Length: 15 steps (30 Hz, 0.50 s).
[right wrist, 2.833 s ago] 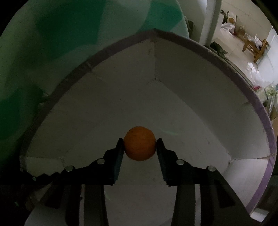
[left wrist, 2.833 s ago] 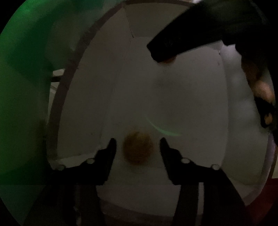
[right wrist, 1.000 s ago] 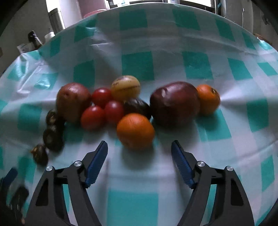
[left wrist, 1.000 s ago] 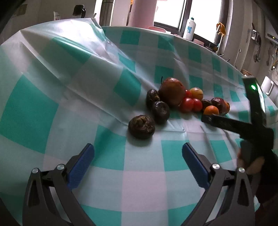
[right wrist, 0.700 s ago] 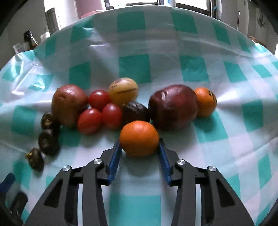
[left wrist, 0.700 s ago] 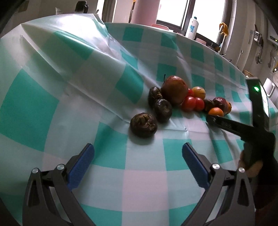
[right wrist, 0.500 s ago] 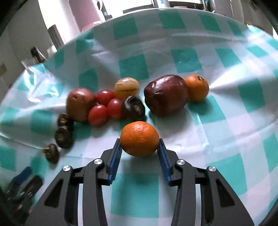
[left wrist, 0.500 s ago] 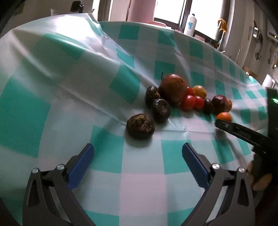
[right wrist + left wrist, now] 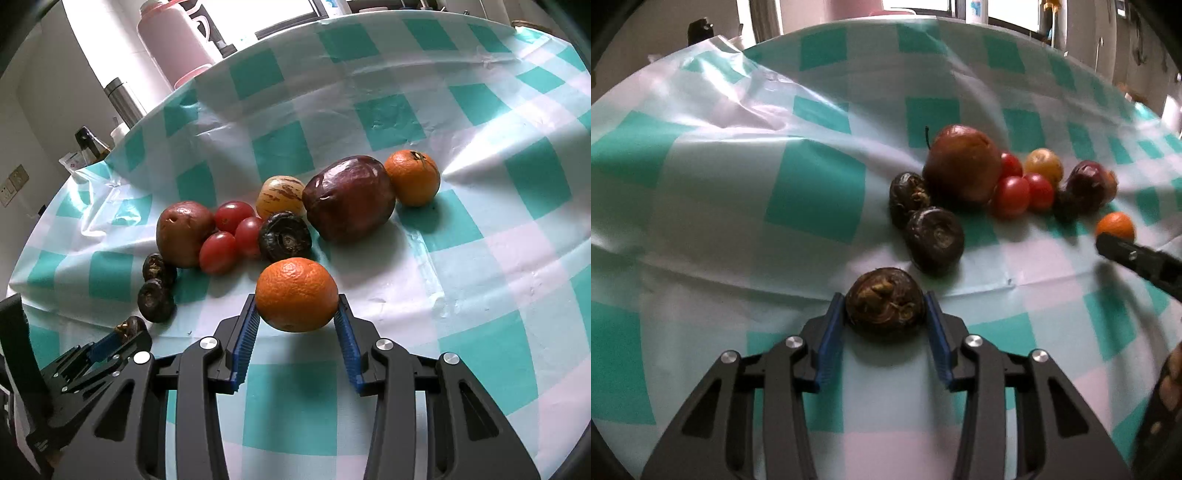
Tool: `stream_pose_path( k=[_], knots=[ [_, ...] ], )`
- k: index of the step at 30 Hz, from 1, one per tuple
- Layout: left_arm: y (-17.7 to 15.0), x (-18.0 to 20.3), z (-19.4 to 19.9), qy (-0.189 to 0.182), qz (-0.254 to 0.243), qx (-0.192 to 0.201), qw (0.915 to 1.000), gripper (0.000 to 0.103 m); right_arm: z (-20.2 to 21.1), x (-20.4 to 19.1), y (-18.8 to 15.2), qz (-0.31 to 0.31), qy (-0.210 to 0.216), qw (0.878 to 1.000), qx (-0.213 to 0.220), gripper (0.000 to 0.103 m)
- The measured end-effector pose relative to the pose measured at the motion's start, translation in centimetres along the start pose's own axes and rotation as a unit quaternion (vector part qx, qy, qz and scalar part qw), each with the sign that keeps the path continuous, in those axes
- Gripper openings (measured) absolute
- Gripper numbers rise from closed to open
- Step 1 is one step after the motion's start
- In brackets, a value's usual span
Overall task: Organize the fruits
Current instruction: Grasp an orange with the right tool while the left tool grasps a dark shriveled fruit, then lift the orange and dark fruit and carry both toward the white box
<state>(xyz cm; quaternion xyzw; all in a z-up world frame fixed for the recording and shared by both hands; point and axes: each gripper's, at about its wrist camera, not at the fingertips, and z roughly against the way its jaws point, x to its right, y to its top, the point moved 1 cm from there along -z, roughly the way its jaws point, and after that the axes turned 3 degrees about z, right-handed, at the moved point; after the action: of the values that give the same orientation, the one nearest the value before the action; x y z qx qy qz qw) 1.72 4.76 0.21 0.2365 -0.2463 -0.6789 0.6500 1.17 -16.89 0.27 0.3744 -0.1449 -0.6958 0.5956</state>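
Gripping an orange [image 9: 296, 294] squarely between the blue pads [image 9: 245, 341], right gripper [image 9: 296, 321] jaws closed on its widest girth so the round fruit cannot roll out. Held clear of the checked surface [image 9: 480, 280], to judge by the shadow below the jaws, with the rest of the pile just ahead: a dark wrinkled fruit [image 9: 284, 235] directly beyond the jaw tips, a big dark-red fruit [image 9: 349, 197] ahead and right, a second orange [image 9: 412, 177] touching its far side, a striped yellow fruit [image 9: 282, 192] behind, three cherry tomatoes [image 9: 232, 232] ahead and left, a brownish-red fruit [image 9: 183, 230] further left.

Clamping likewise on the near side: left gripper [image 9: 885, 312] jaws shut around a dark shrivelled fruit [image 9: 885, 306], pads pressed against both flanks. Taken, probably, because it lies nearest the jaws and apart from the cluster, leaving two more shrivelled fruits [image 9: 934, 240] just ahead and right of the tips, touching each other and close to the brownish-red fruit beyond. Impossible to say whether this one is lifted or resting on the cloth.

Likely step: pulling like fruits out of the mixed heap, one per hand, for sorting. No bin or bowl visible, so destination unknown. Soft, wrinkled skin calls for a light squeeze; firm orange tolerates more.
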Motion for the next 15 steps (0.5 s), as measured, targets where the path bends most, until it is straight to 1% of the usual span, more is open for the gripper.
stream_pose_path(
  k=[1,5,8,10,15],
  knots=[
    [-0.1,-0.3,0.4,-0.007,0.012,0.01,0.9999,0.043,-0.1,-0.1,0.1,0.0,0.0,1.0,0.001,0.041],
    [-1.2,-0.9,2.0,-0.011,0.044,0.032,0.9984,0.043,0.4,-0.1,-0.2,0.005,0.007,1.0,0.005,0.041],
    [-2.1,-0.7,3.8,0.003,0.059,0.06,0.9965,0.043,1.1,-0.4,-0.8,0.015,0.012,1.0,0.005,0.041],
    [-2.7,-0.9,4.9,0.011,0.07,0.074,0.9947,0.043,1.8,-0.7,-1.5,0.018,0.026,1.0,-0.001,0.041],
    [-3.9,-1.1,6.7,0.02,0.078,0.08,0.9935,0.043,3.7,-1.5,-3.6,0.044,0.036,0.998,-0.005,0.041]
  ],
)
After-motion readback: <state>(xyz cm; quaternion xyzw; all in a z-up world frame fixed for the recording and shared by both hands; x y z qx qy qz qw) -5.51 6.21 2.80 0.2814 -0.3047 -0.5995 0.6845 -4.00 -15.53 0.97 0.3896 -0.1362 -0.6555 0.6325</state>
